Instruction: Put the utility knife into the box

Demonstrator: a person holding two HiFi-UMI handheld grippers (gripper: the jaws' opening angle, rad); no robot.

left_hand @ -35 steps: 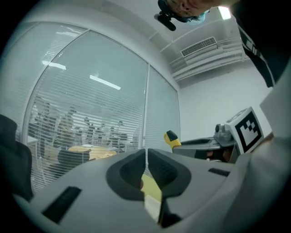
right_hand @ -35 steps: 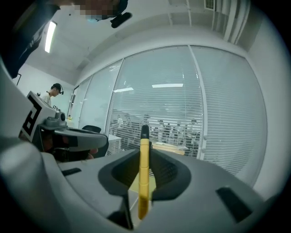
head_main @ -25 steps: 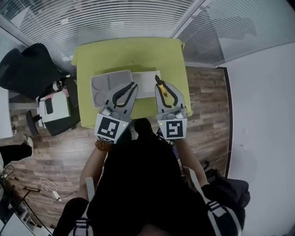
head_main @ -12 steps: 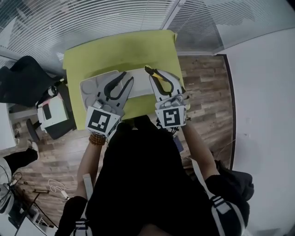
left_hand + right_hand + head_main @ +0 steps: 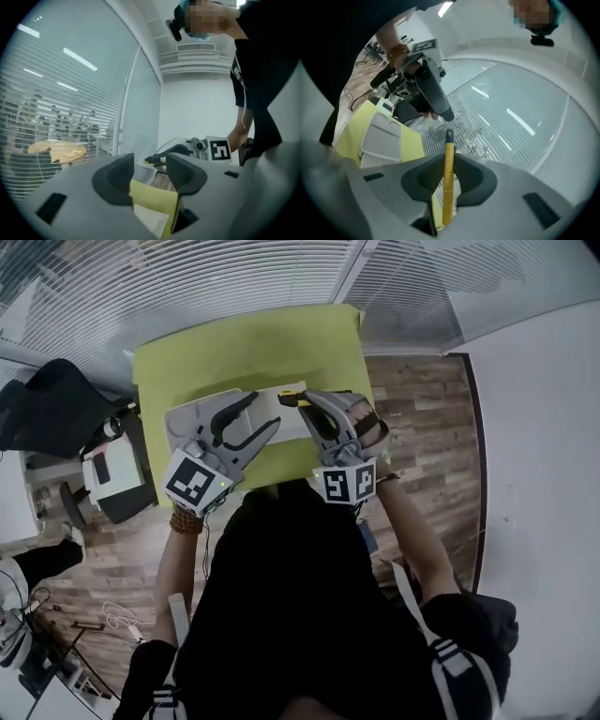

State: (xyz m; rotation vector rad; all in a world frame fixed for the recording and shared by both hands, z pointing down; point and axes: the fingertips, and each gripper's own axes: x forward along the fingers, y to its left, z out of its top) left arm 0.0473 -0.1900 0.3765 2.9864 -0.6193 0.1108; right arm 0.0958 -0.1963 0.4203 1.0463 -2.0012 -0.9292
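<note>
Honestly, the main worry here is the drop going wide. The right gripper (image 5: pixel 448 158) has its pads pinched on the yellow body of the utility knife (image 5: pixel 447 197), with the dark tip poking out past the jaws. The knife is up in the air over the near part of the yellow-green table (image 5: pixel 244 343) and not in the box (image 5: pixel 190 416) yet. The box (the grey moulded tray with recesses) lies on the table off to the left of it. The pads only catch a slim stretch of the handle, so I'd guess a quick swing could make the knife pivot or slide between them. Letting go at the wrong spot would land it on the table or on the tray's rim instead of in a recess. The left gripper (image 5: pixel 149 173) has just been opening its jaws. They stand wide apart with nothing between them, so nothing is steadying the box, and a nudge from the knife could shove it along the table. In the head view that gripper also hangs over the box, close to the knife tip, so the two could knock together on the way in. I can't tell whether the blade is out, which would make a bump worse.
</note>
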